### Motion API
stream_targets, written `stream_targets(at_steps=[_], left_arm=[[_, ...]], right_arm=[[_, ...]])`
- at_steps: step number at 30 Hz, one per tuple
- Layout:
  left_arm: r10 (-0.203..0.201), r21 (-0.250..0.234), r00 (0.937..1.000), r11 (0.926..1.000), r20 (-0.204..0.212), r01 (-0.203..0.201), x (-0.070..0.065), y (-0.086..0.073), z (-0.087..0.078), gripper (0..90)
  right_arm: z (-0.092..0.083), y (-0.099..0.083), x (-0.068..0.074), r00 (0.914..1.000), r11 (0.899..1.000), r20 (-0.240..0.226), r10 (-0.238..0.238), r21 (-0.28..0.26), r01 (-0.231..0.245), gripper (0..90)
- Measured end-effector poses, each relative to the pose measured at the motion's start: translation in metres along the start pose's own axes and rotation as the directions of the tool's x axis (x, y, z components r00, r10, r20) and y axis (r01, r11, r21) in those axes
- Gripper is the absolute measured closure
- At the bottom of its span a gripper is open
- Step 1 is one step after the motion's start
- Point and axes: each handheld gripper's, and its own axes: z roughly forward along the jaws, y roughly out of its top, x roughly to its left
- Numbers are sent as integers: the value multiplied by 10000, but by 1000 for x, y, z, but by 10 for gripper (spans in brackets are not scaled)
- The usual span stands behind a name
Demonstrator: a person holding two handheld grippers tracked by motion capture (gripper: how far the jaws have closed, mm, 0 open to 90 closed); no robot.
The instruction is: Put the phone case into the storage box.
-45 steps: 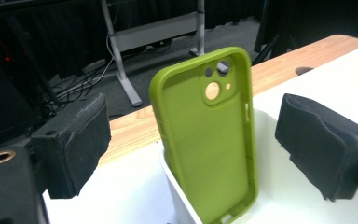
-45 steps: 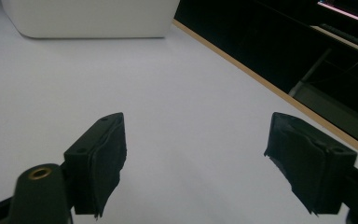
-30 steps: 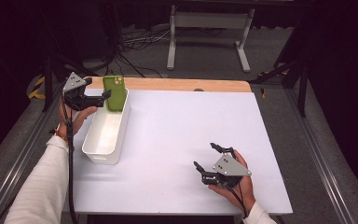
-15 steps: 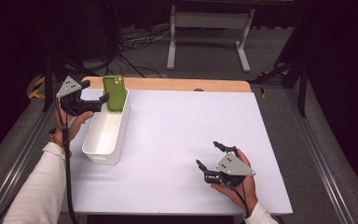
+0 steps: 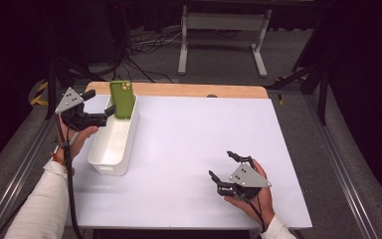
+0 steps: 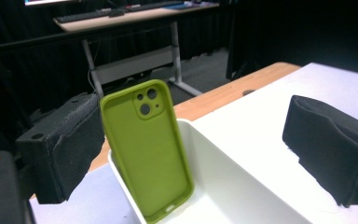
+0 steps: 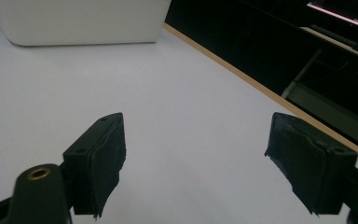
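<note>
Left gripper (image 5: pixel 101 106) withdrew — smooth green case (image 5: pixel 122 99)

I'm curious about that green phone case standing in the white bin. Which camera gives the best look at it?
The left gripper view: the green phone case is close up, its inside and camera cutouts facing you, leaning upright against the end wall of the white bin. The high view shows it small at the bin's far end. The right gripper view catches part of the bin's outer wall.

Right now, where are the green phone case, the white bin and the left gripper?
green phone case (image 6: pixel 147 154), left gripper view, middle of its inner face
white bin (image 5: pixel 110 144), high view, bare floor inside
left gripper (image 5: pixel 99 105), high view, midway between its open fingertips
</note>
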Motion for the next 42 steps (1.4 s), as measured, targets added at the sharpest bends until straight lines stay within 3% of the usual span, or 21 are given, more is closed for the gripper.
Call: stream_targets(at_steps=[10,17,27,38,42], left_arm=[[224,-334,9995,9992,210,-217,-18,1,-13,67],[383,-301,9988,9988,312,-374,-27,-2,-17,67],[446,-464,9956,9981,821,-409,-37,-1,-27,65],[631,-627,9930,9964,994,-571,-50,0,-40,67],[708,-718,9936,9953,884,-645,-54,0,-45,67]], right_arm=[[1,0,2,9999,9999,-117,-70,98,71,201],[0,0,2,9999,9999,-91,-88,61,89,200],[-1,0,3,9998,9999,-147,-140,53,141,199],[-2,1,3,10000,10000,-35,-72,-16,72,193],[-2,2,3,10000,10000,-48,-85,-32,85,193]])
